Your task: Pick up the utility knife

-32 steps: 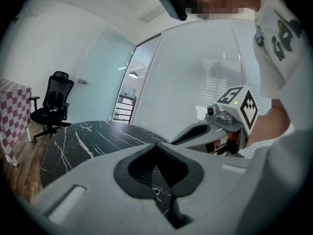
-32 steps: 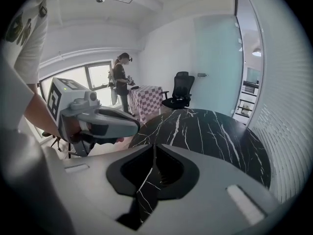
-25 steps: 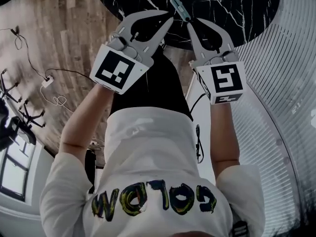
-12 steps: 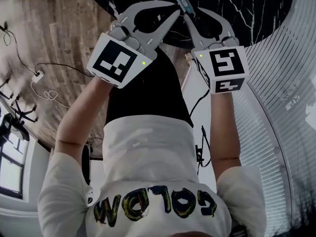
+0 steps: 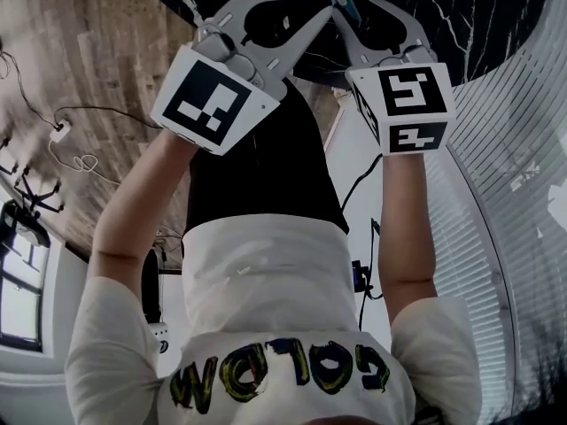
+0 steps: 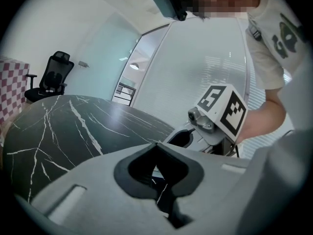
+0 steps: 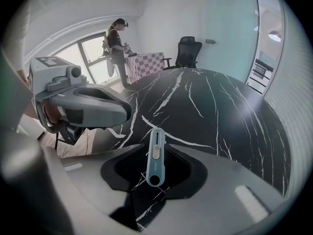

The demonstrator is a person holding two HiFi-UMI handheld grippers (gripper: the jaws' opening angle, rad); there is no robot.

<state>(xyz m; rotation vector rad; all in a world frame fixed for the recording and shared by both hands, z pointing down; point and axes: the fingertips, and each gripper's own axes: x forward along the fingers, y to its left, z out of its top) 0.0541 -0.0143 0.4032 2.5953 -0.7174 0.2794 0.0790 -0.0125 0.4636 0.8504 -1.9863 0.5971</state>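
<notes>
While the black marble table (image 7: 220, 106) fills the upper frame, nothing is picked up yet. The left gripper (image 5: 324, 7) is closed and empty. The right gripper (image 5: 356, 11), its jaws just opened wide, straddles the ungripped utility knife (image 7: 155, 155) lying at centre. Closing and lifting remain.

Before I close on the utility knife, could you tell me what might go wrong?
The right claw has just been opening; the utility knife lies ungripped between its jaws, so an off-centre close could skid it on the smooth marble table. The shut left claw hovers close beside and might bump it.
</notes>
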